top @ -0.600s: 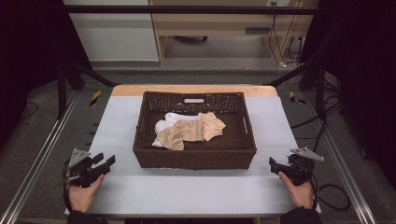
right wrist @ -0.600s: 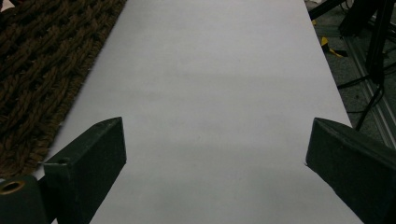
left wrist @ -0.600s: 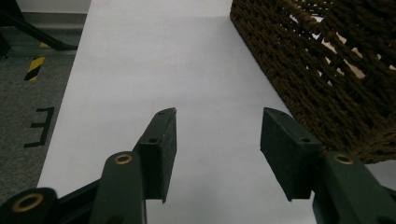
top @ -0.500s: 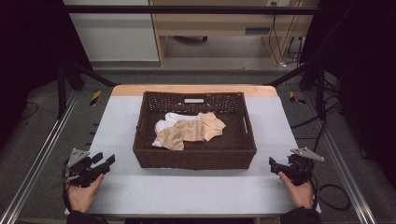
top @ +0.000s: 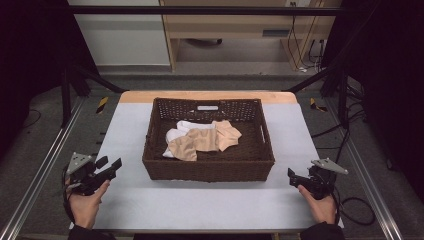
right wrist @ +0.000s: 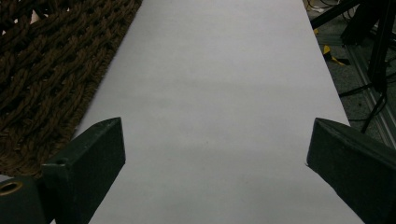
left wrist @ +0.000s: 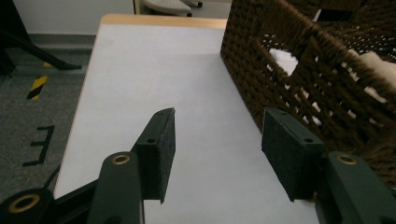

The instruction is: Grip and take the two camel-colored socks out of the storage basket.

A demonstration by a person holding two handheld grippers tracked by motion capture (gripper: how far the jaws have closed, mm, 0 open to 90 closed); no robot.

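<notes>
The tan and white crumpled cloths (top: 202, 140) are seen inside the dark brown woven basket (top: 207, 170), mid-surface. Both the left claw (left wrist: 217, 140) and right claw (right wrist: 215, 158) are held wide, empty. The basket could be snagged if approached low.

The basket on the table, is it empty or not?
Not empty. The basket holds crumpled cloths, beige and white, lying on its floor.

Dim room, evenly lit white table (top: 210, 200), soft shadows, slight blur
</notes>
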